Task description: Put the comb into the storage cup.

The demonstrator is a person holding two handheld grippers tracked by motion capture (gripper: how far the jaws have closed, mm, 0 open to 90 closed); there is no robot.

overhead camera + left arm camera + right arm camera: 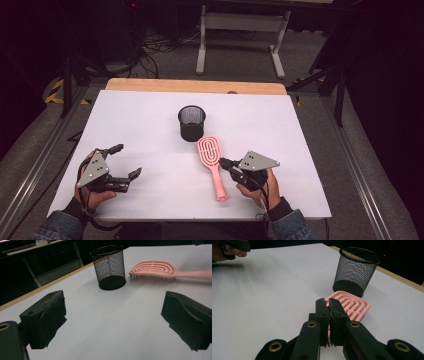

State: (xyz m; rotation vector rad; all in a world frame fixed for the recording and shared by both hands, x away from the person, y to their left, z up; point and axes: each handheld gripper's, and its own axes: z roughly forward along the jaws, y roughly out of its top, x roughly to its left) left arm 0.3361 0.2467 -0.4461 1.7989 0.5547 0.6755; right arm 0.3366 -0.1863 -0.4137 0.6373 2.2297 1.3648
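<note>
High view: pink hairbrush point(212, 165) lies flat on the white table point(150, 115), just in front of the black mesh cup point(192, 122). Long axis runs near to far; head toward the cup, handle end toward the person. Right gripper point(223, 163) has its jaws pinched together on the handle near the head. Left gripper point(126, 161) spread wide, holding nothing, well apart. Risk: the narrow pinch so close to the head may let the brush swivel or slip on lifting; the head could knock the light cup over.

The pink brush point(348, 306) has its handle hidden behind the right claw point(328, 308).
</note>
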